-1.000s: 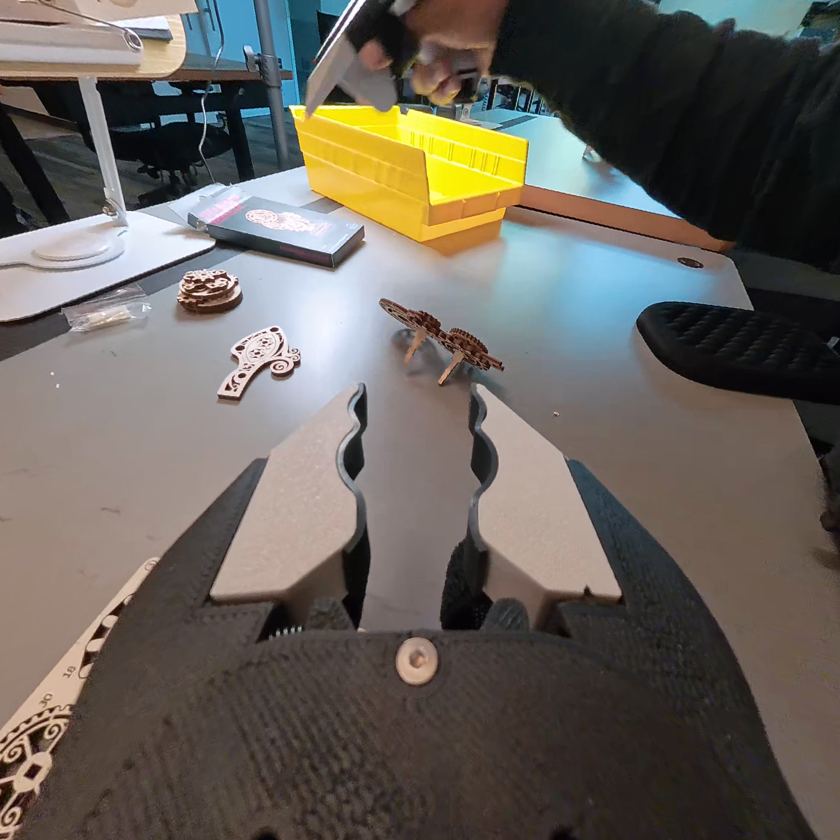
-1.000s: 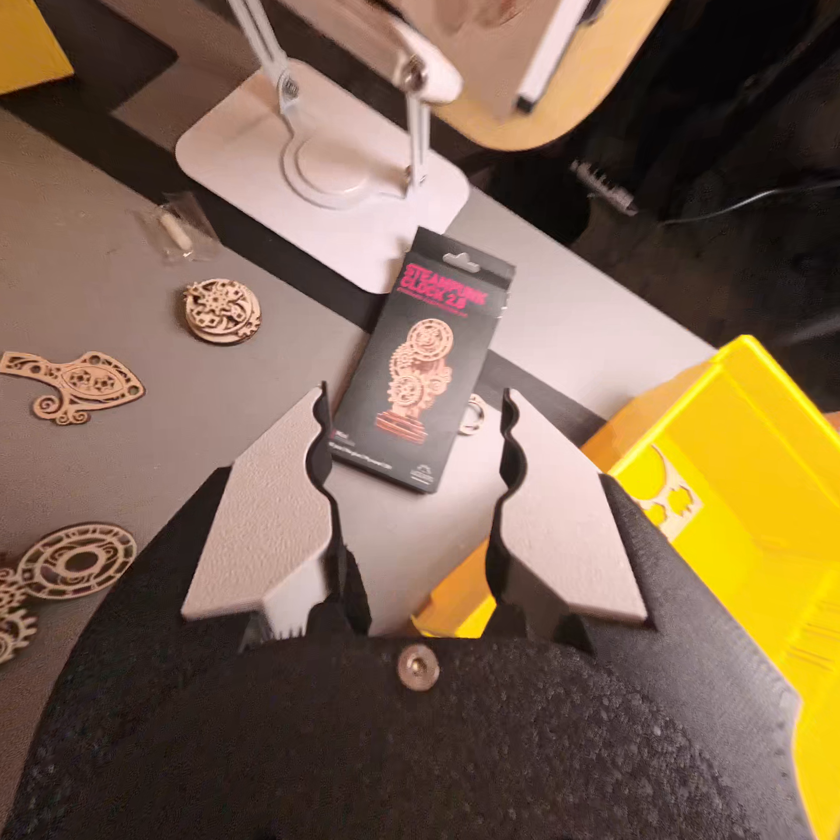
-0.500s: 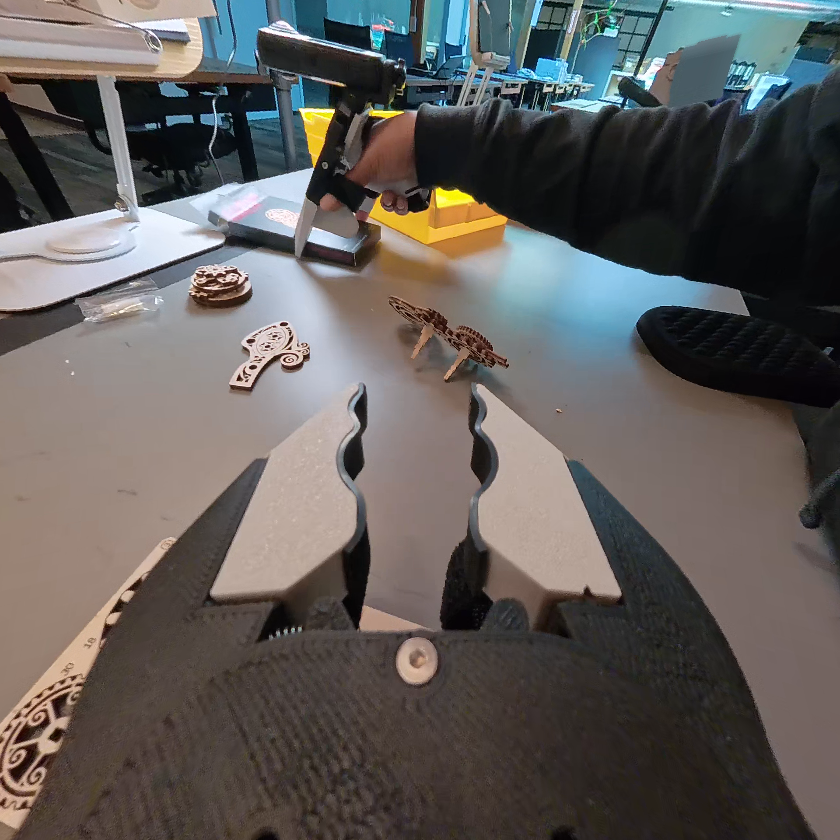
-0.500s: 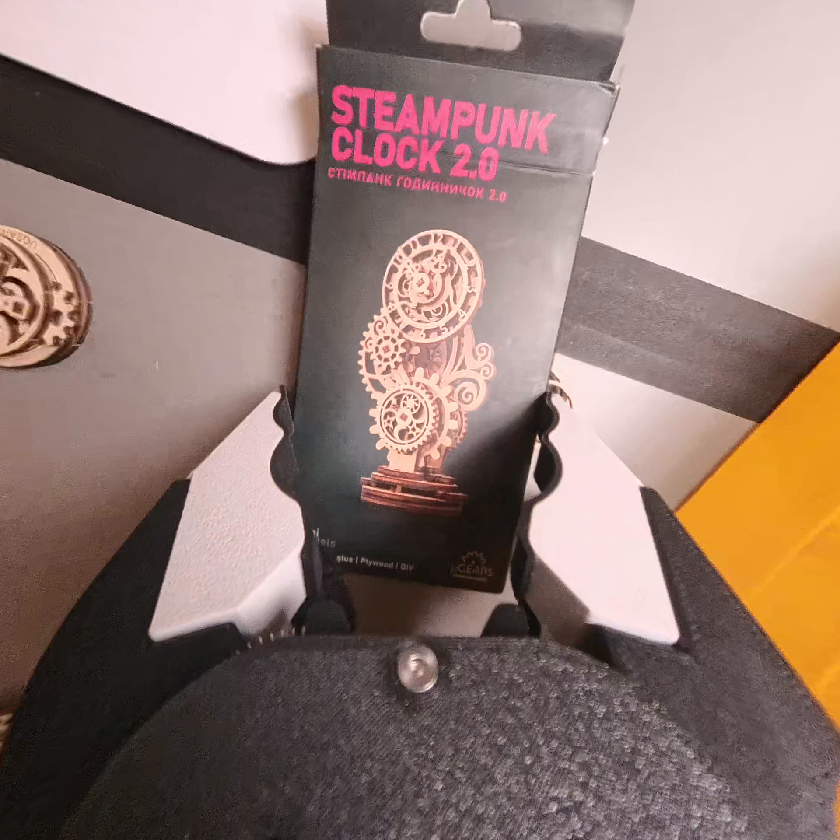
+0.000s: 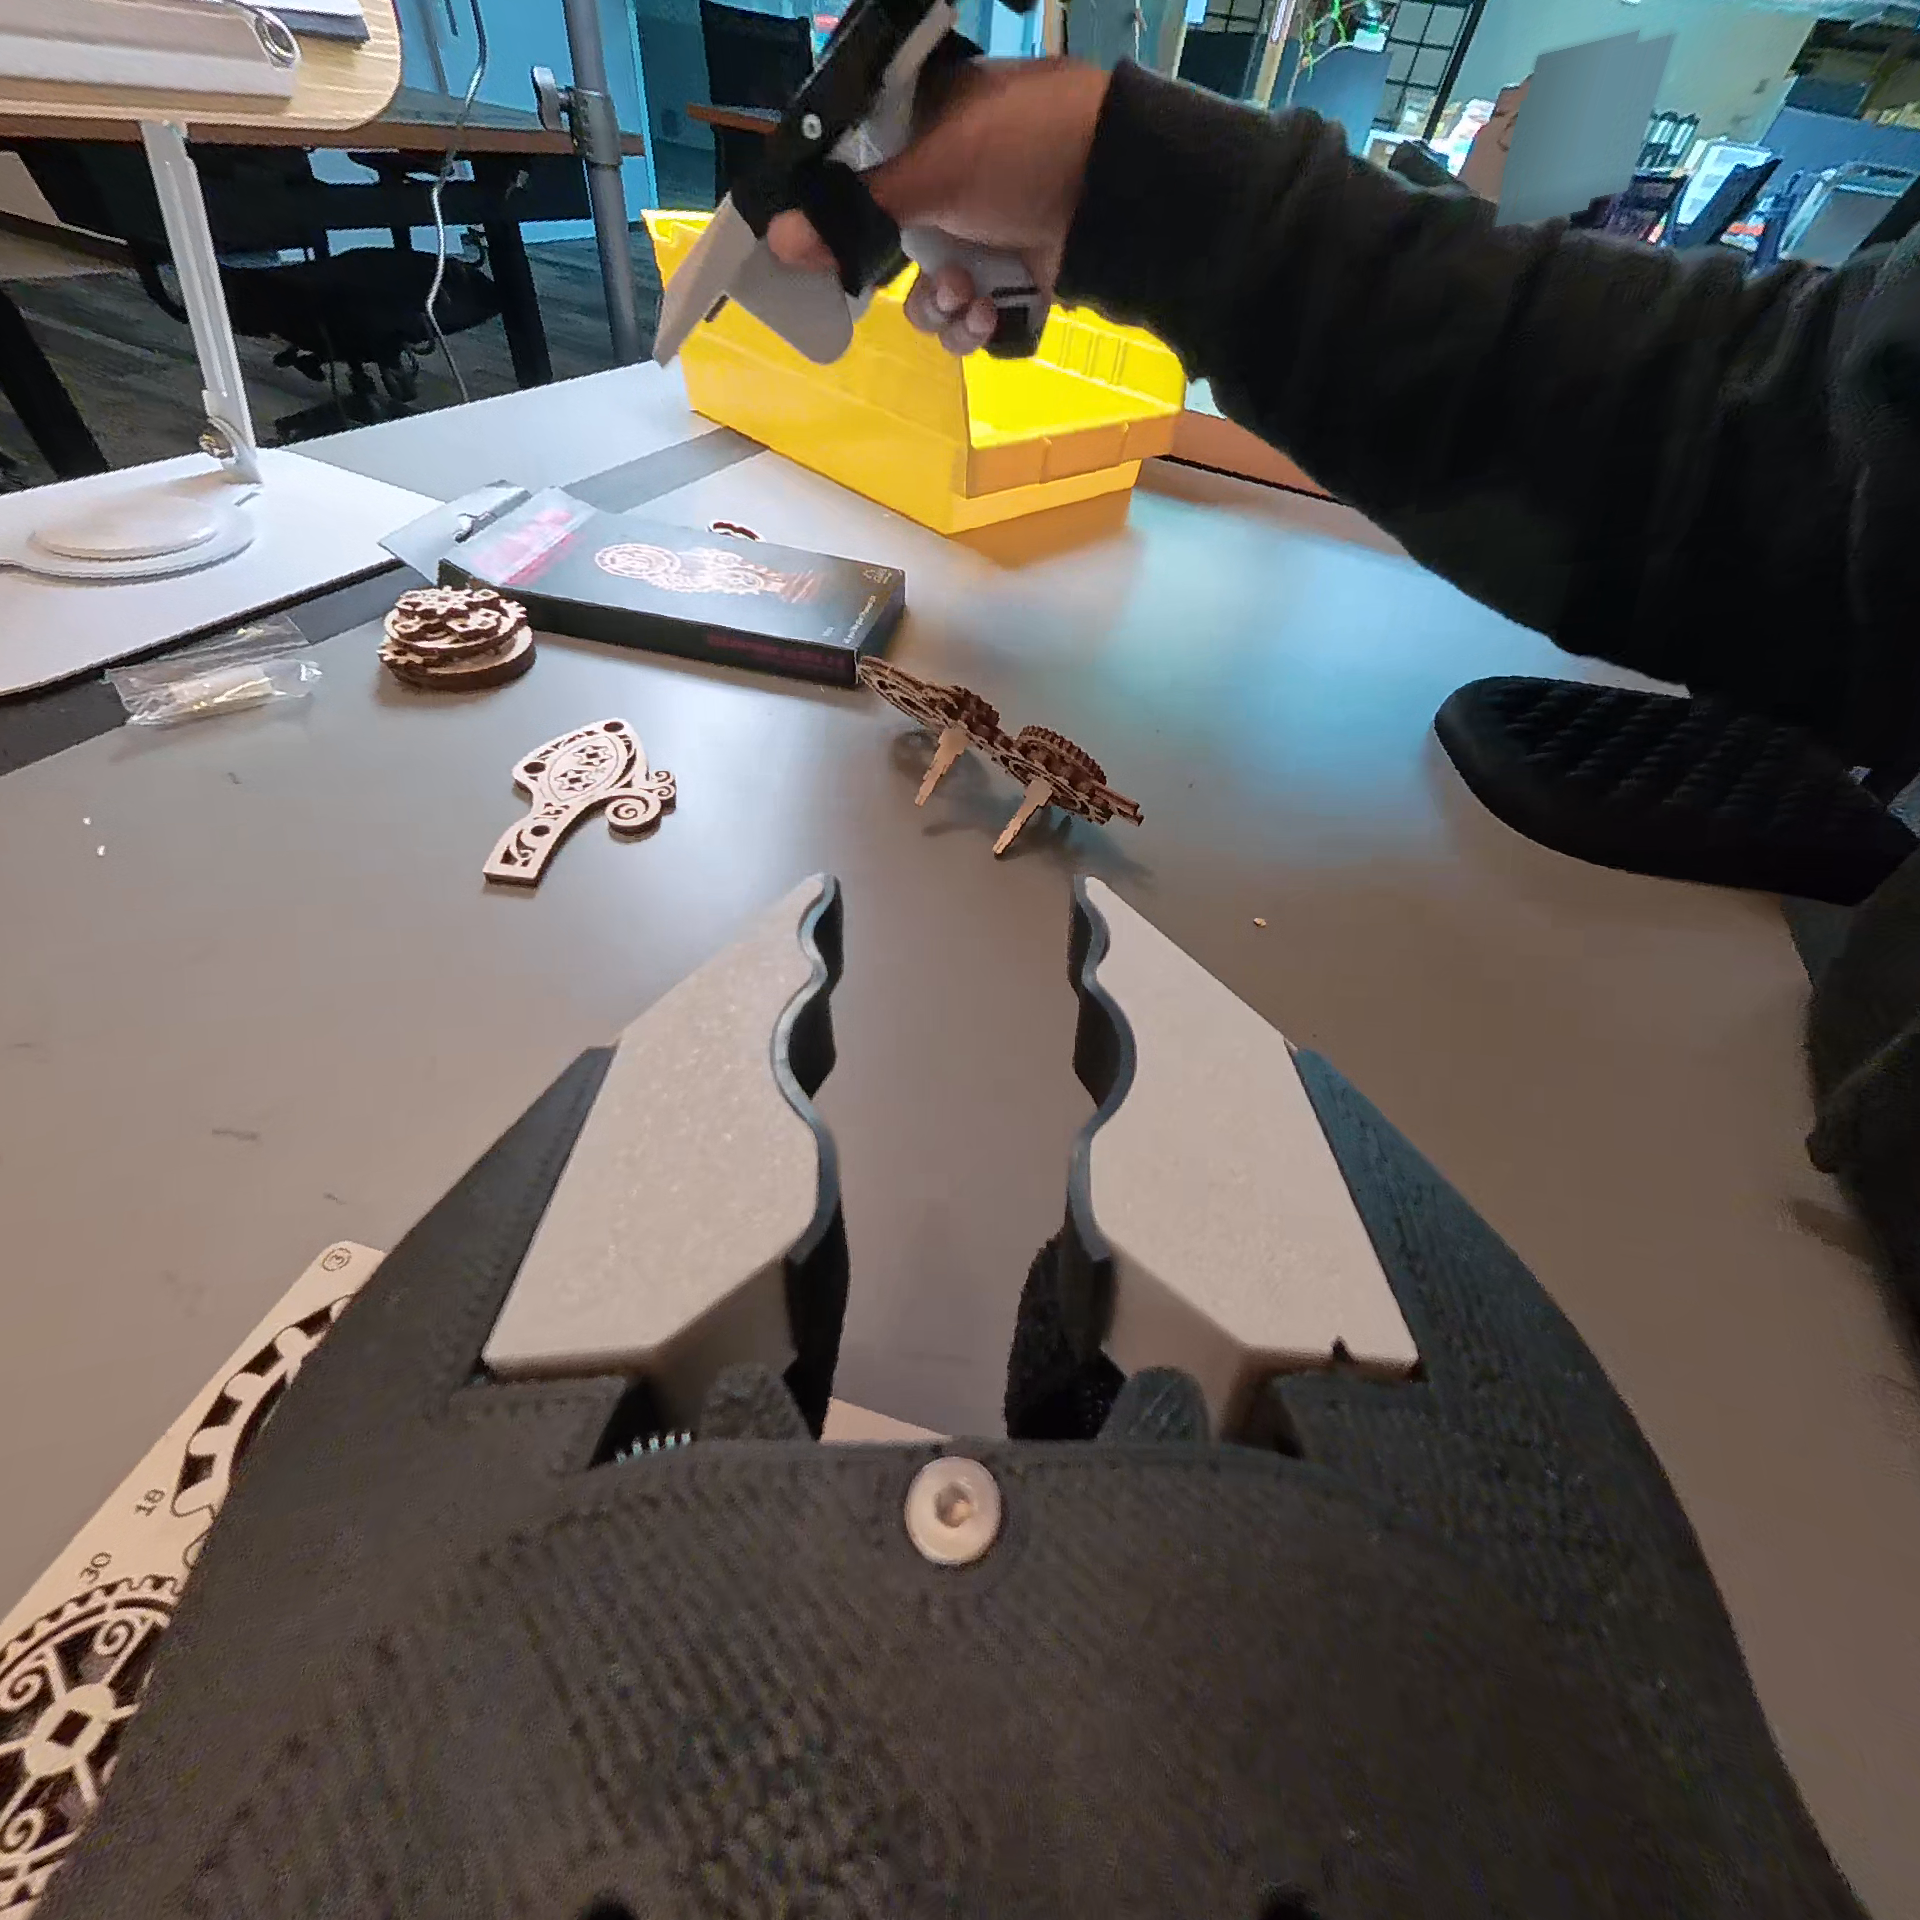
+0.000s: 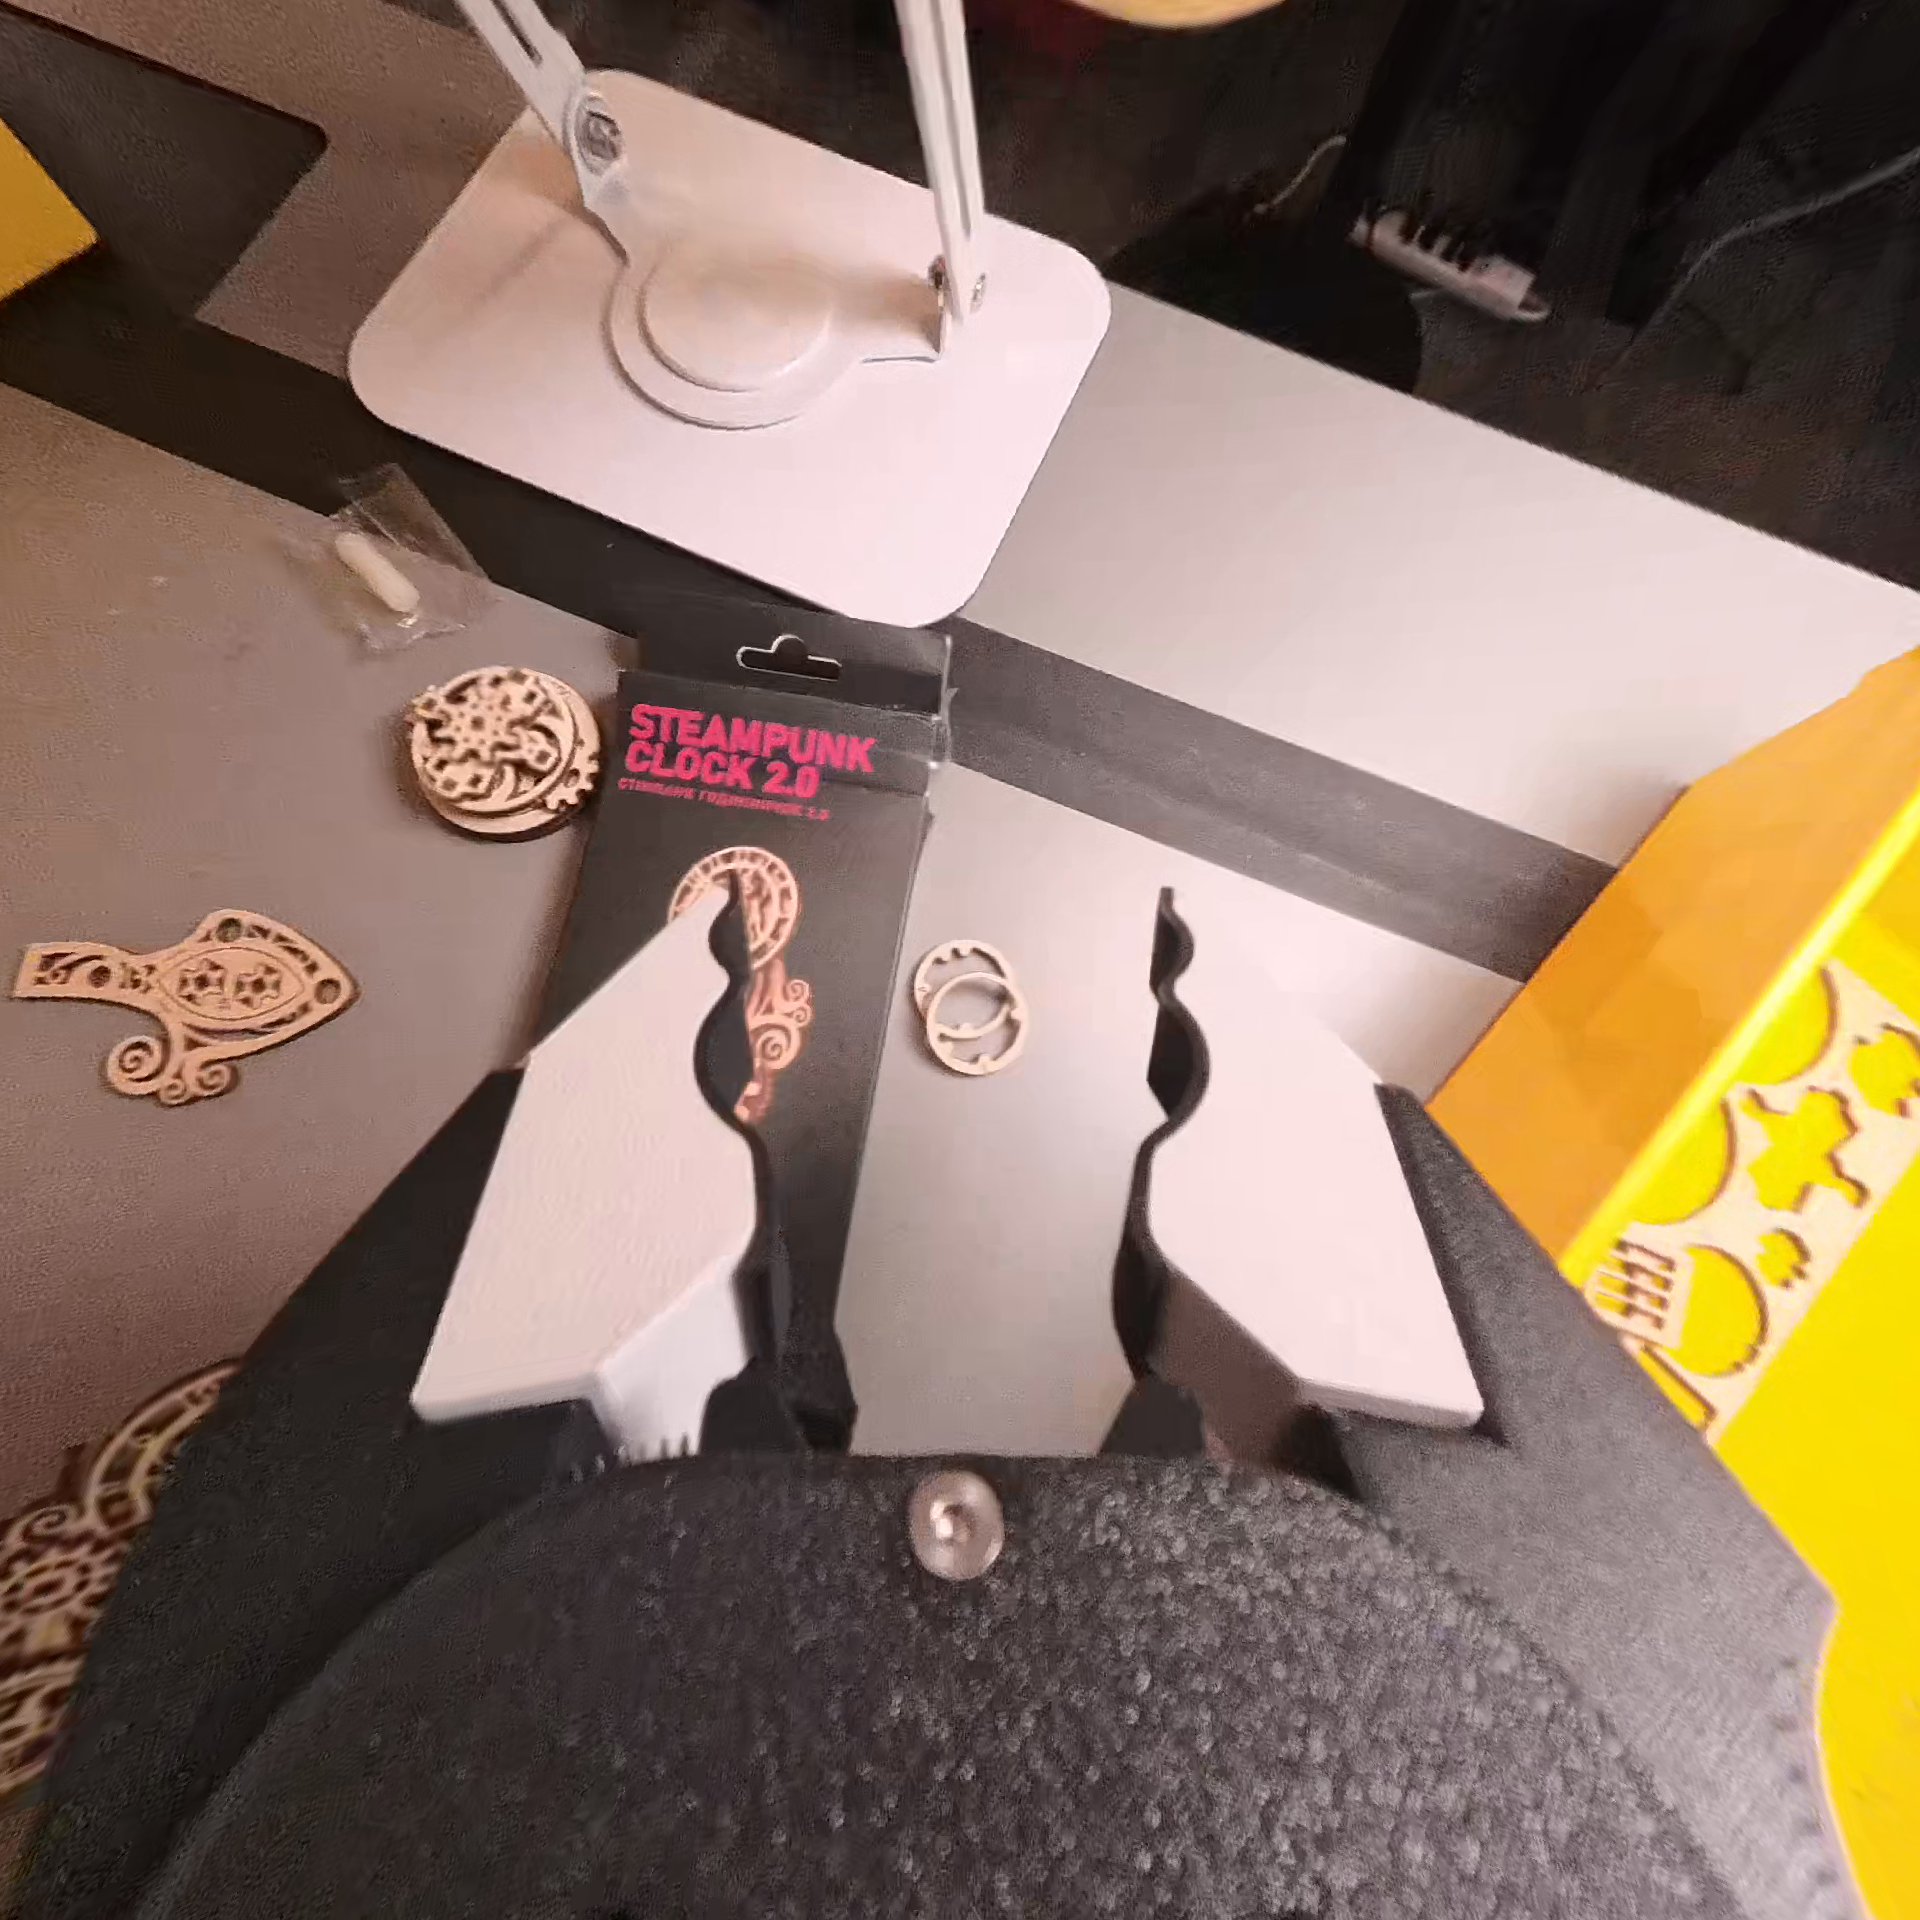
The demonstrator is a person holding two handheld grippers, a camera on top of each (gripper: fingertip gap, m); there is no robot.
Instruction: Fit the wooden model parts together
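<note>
My left gripper (image 5: 951,894) is open and empty, low over the grey table, pointing at a wooden gear assembly (image 5: 997,738) that stands on two pegs. A flat ornate wooden piece (image 5: 577,795) and a round stack of gears (image 5: 457,634) lie to its left. My right gripper (image 6: 945,904) is open and empty, held in the air above the black kit box (image 6: 831,883); it also shows in the left wrist view (image 5: 727,281). Two thin wooden rings (image 6: 971,1003) lie just right of the box. The ornate piece (image 6: 197,997) and gear stack (image 6: 504,748) lie left of it.
A yellow bin (image 6: 1714,1039) holding a punched wooden sheet (image 6: 1818,1143) stands at the right. A white lamp base (image 6: 727,343) sits behind the box, with a small plastic bag (image 6: 384,566) beside it. Another wooden sheet (image 5: 62,1662) lies under my left gripper. A black armrest (image 5: 1662,779) is at the right.
My right gripper came down astride the black box, then lifted away open. The box has shifted and turned, and the two rings beside it now lie fully uncovered. My left gripper barely moved.
</note>
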